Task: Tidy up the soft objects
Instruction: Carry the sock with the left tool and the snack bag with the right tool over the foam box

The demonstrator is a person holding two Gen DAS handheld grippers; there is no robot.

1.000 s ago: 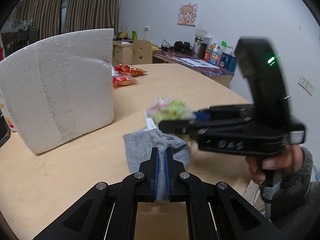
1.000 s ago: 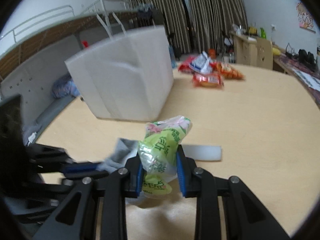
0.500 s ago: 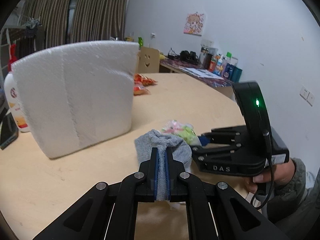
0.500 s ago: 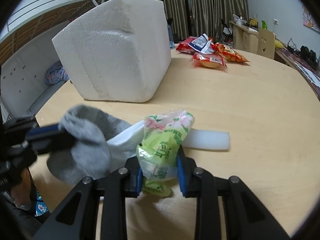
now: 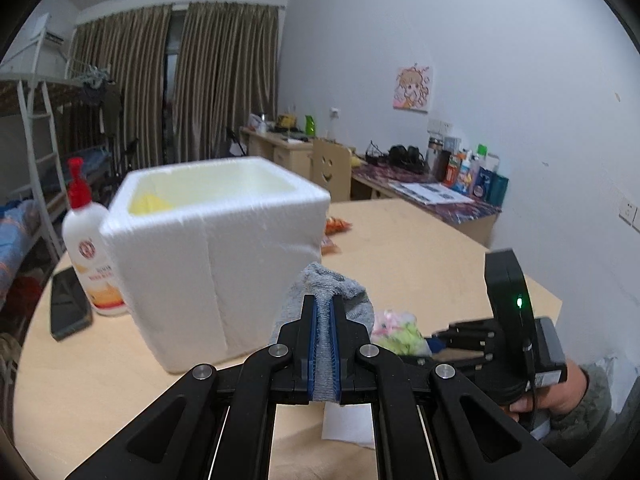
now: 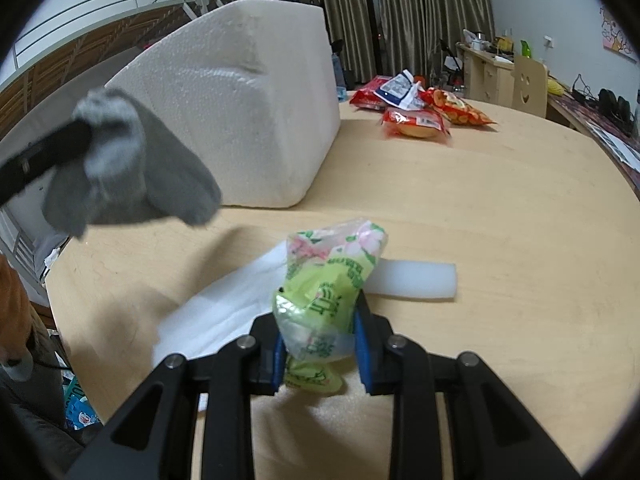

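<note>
left claw (image 5: 324, 344) pinches sock (image 5: 332, 292); likely airborne

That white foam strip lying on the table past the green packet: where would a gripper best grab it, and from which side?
Probably at the middle of the foam strip, coming down from above with one finger on each long edge. It lies flat and bare at its right end; its left end hides behind the green packet that the right gripper holds.

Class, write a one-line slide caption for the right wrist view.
Right gripper clamps a green packet over the table; left gripper lifts a grey sock beside the foam box.
</note>
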